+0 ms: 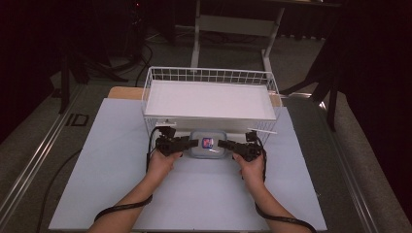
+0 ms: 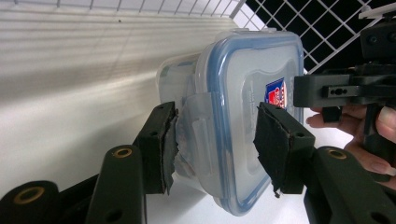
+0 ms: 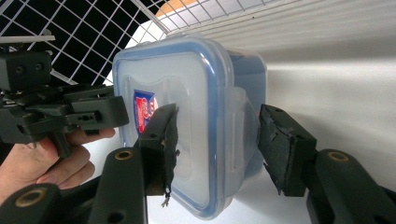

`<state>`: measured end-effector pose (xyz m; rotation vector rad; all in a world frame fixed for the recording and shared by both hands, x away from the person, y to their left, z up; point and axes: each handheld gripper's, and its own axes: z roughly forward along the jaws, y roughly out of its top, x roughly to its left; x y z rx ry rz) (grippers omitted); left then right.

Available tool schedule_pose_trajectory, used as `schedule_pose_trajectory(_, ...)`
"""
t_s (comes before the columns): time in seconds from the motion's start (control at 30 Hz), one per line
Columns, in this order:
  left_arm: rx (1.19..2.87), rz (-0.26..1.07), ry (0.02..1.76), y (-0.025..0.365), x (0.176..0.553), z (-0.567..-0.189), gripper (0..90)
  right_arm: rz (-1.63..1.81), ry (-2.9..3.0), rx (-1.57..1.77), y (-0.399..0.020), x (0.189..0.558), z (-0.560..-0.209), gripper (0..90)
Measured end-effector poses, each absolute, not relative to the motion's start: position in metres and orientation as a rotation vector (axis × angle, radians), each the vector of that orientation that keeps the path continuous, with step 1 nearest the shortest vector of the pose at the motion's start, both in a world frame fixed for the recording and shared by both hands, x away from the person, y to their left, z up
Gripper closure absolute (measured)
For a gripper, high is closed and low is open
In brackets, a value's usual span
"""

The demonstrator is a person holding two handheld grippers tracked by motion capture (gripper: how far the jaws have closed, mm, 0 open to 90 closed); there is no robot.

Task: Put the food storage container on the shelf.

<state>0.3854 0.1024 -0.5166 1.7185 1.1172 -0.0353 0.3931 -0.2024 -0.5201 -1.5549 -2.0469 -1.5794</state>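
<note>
With the lidded plastic container (image 1: 208, 144) on the tabletop (image 1: 194, 194) just before the wire basket (image 1: 210, 97), the left claw (image 2: 215, 140) and right claw (image 3: 215, 140) each straddle a side latch, jaws not visibly clamped; lifting apparently remains.

We hold two matte black grippers, the left gripper (image 1: 187, 142) and the right gripper (image 1: 229, 144). Each has two blocky jaws, and its pads (image 2: 164, 148) are dark and frayed, ragged at the edges. Brass-ringed holes (image 2: 123, 152) sit in the jaw arms behind those pads. A black cable (image 1: 121, 208) trails from each gripper along our bare, sleeveless forearms.
</note>
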Motion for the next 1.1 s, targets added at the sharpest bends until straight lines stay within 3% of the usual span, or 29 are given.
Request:
schedule_pose_trajectory(0.2, 1.696, -0.04, 1.119, 0.104, 0.391, -0.521, 49.2, -1.569, -2.106, -1.566, -0.2, 0.396, -0.517, 45.4)
schedule_pose_trajectory(0.33, 1.72, 0.022, 1.11, 0.097, 0.391, -0.523, 40.5, -1.565, -2.148, -1.567, -0.195, 0.398, -0.519, 40.5)
schedule_pose_trajectory(0.8, 1.725, 0.088, 1.138, 0.096, 0.388, -0.521, 36.4, -1.575, -2.255, -1.618, -0.193, 0.399, -0.51, 41.1)
schedule_pose_trajectory(1.0, 1.701, 0.099, 1.039, 0.105, 0.374, -0.517, 26.3, -1.594, -2.355, -1.589, -0.194, 0.389, -0.503, 38.8)
schedule_pose_trajectory(1.1, 1.714, 0.137, 0.986, 0.107, 0.364, -0.514, 15.1, -1.589, -2.417, -1.574, -0.196, 0.377, -0.498, 38.9)
